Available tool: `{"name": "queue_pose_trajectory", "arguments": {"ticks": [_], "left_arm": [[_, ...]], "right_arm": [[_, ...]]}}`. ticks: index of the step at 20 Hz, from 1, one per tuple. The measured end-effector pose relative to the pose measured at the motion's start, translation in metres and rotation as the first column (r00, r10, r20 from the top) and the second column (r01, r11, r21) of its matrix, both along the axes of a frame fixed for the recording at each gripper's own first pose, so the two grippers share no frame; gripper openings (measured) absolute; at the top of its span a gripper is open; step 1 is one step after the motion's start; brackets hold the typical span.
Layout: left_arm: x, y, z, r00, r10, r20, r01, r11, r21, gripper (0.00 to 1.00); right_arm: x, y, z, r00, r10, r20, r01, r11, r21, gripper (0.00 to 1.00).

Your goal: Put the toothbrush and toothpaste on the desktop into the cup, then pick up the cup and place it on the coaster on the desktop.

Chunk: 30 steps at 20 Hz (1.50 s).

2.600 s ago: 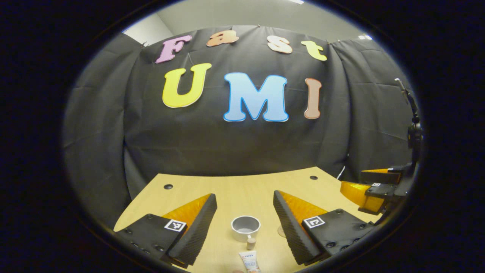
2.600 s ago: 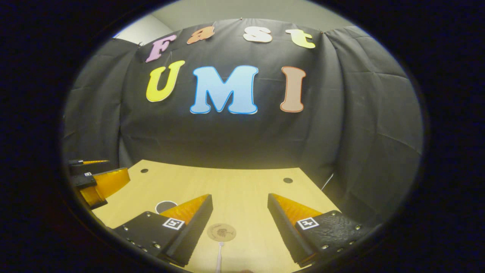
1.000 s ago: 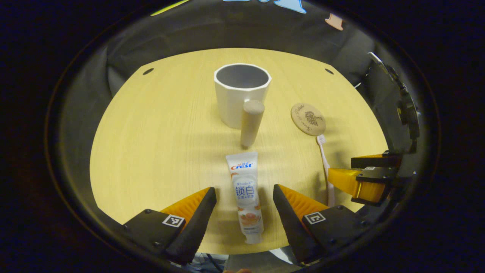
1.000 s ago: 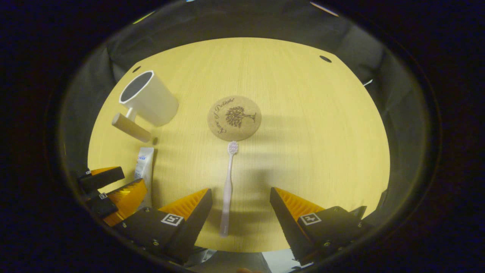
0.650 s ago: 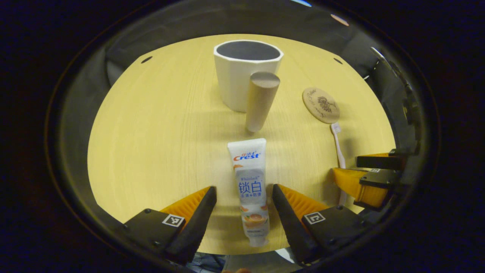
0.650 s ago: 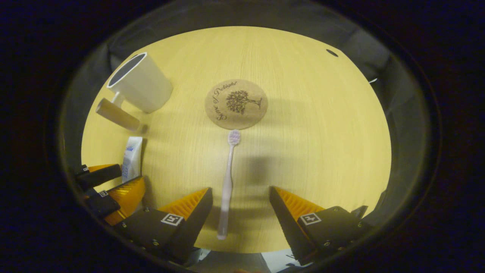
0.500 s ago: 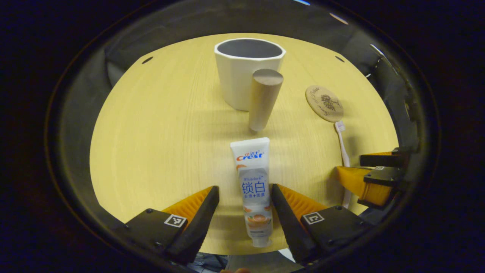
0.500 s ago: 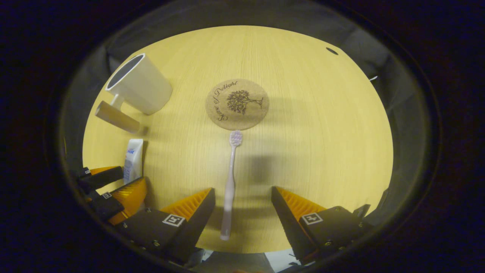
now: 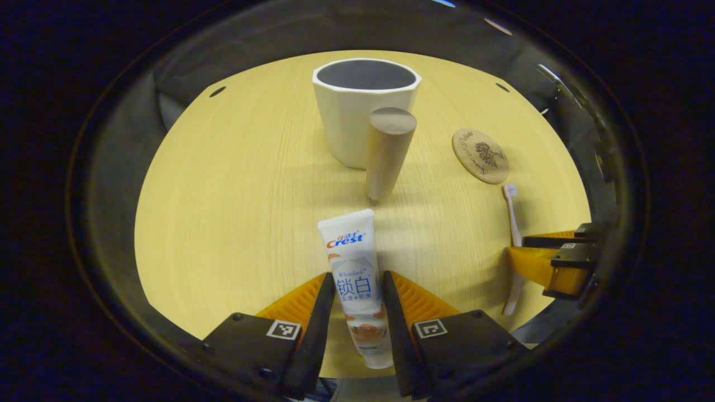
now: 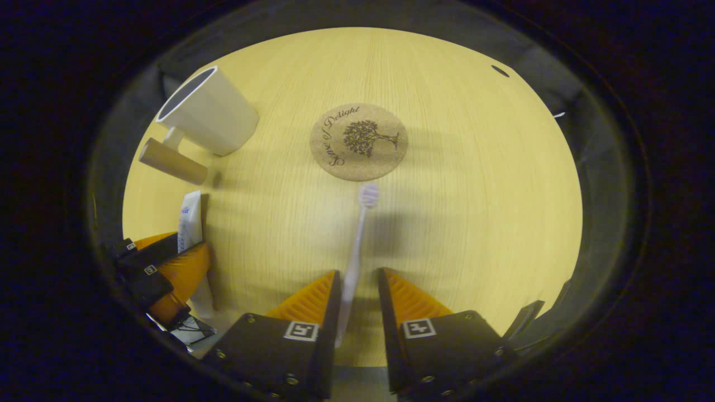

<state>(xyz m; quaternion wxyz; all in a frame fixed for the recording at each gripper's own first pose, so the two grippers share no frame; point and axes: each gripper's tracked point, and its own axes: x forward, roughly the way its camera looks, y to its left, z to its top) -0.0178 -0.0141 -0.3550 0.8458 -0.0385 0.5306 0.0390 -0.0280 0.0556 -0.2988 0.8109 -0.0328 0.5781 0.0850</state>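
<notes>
- The left gripper [image 9: 354,290] sits at the near edge of the counter [image 9: 234,195], its fingers drawn in on both sides of the toothpaste [image 9: 353,273]. They appear to touch the tube's lower half, so I judge it clamped, though how firmly I cannot tell.
- The toothpaste lies flat, its long axis running straight away from the left gripper. Its cap end hangs just past the near edge, and its flat crimped end points at the cup [image 9: 363,106].
- The cup stands upright toward the far edge, mouth open, dead ahead of the left gripper. Its wooden handle [image 9: 388,151] sticks out toward the tube, between tube and cup wall.
- The right gripper [image 10: 357,301] is also at the near edge, fingers narrowed around the tail of the toothbrush [image 10: 357,245]. One finger seems to touch the handle; whether the other does I cannot tell.
- The toothbrush lies along the right gripper's own axis, bristle head pointing at the coaster [image 10: 358,142] and stopping just short of it.
- From the right gripper, the cup lies off toward the far-left corner, well apart.
- Judgement: the left gripper is nearer the cup and already in line with it. Its load needs lifting and tipping upright to drop in past the handle.
</notes>
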Motion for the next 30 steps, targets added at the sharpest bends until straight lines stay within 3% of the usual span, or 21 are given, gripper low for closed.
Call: {"name": "queue_pose_trajectory", "arguments": {"ticks": [1, 2, 3, 4, 5, 6, 7, 14, 21, 30], "left_arm": [[-0.002, 0.0, -0.002, 1.0, 0.005, -0.017, -0.005, 1.0, 0.001, 0.46], [0.002, 0.0, 0.0, 1.0, 0.007, -0.019, -0.007, 1.0, 0.001, 0.46], [0.0, 0.0, -0.002, 0.999, 0.018, -0.033, -0.018, 1.0, -0.003, 0.33], [0.002, 0.0, -0.002, 0.999, 0.02, -0.035, -0.02, 1.0, -0.006, 0.34], [0.001, 0.0, -0.002, 0.999, 0.024, -0.043, -0.024, 1.0, -0.008, 0.33], [0.003, 0.001, 0.0, 0.999, 0.026, -0.018, -0.027, 1.0, -0.016, 0.33], [0.003, 0.0, -0.001, 0.999, 0.034, -0.033, -0.035, 0.999, -0.027, 0.24], [-0.024, 0.01, 0.001, 0.991, 0.108, -0.079, -0.118, 0.983, -0.139, 0.24], [-0.052, 0.046, 0.037, 0.977, 0.204, -0.07, -0.212, 0.968, -0.136, 0.24], [-0.003, 0.067, 0.13, 0.969, 0.232, 0.086, -0.217, 0.963, -0.159, 0.24]], "right_arm": [[-0.003, 0.001, 0.0, 1.0, -0.006, -0.007, 0.006, 1.0, 0.004, 0.18], [-0.003, 0.001, 0.001, 1.0, -0.004, -0.014, 0.004, 1.0, 0.005, 0.16], [-0.003, 0.001, 0.0, 1.0, 0.0, -0.017, 0.0, 1.0, 0.007, 0.16], [-0.003, 0.003, 0.004, 1.0, -0.022, 0.004, 0.022, 0.999, 0.031, 0.16], [-0.001, 0.003, -0.002, 1.0, -0.022, -0.021, 0.023, 0.999, 0.035, 0.03], [-0.003, 0.003, -0.002, 0.999, -0.019, -0.025, 0.02, 0.999, 0.042, 0.03], [-0.002, 0.003, 0.001, 0.999, -0.027, -0.021, 0.028, 0.998, 0.051, 0.02], [-0.004, 0.003, 0.002, 0.996, -0.075, -0.049, 0.081, 0.989, 0.121, 0.03], [-0.007, 0.002, 0.001, 0.994, -0.089, -0.056, 0.097, 0.984, 0.151, 0.03], [-0.011, 0.009, 0.005, 0.995, -0.086, -0.053, 0.095, 0.979, 0.181, 0.03]]}}
